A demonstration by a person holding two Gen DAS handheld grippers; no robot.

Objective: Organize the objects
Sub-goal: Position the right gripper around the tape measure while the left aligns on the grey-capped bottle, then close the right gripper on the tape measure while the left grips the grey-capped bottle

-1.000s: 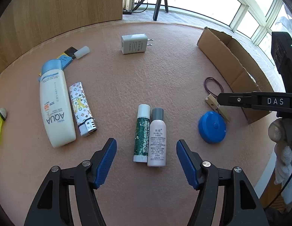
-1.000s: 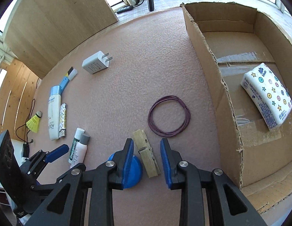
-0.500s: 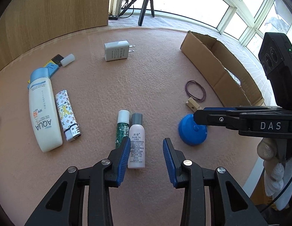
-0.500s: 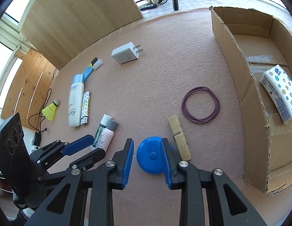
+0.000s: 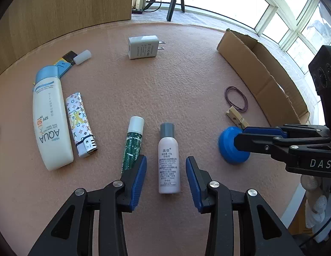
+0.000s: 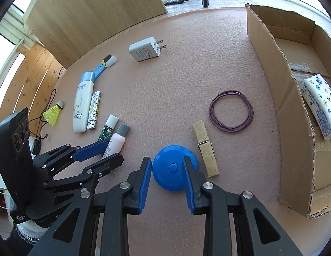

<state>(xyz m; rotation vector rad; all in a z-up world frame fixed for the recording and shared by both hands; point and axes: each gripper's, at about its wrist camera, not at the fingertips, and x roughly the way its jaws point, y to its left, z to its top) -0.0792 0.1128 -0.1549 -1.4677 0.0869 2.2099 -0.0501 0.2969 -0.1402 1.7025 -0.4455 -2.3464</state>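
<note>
We find the pink spray bottle [image 5: 168, 160] lying flat on the pinkish mat [image 5: 186, 74], its grey cap pointing away, directly between the blue pads of the left gripper [image 5: 166, 176]; the jaws stand narrow and have just eased slightly apart after closing in, with a visible gap on each side of the bottle, so nothing is gripped. The green lip balm tube [image 5: 132, 144] lies just beside the bottle, outside the left pad and partly behind it. The right gripper [image 6: 167, 176] sits at the blue round case [image 6: 175, 167], its jaws narrow with a pad on each flank of the disc; we cannot tell whether the pads press on it. A wooden clothespin [image 6: 205, 148] lies just beside the case, and a purple wire loop [image 6: 231, 111] lies farther out. The cardboard box [image 6: 270, 68] stands open at the mat's right edge and holds one tissue pack [image 6: 319, 108].
</note>
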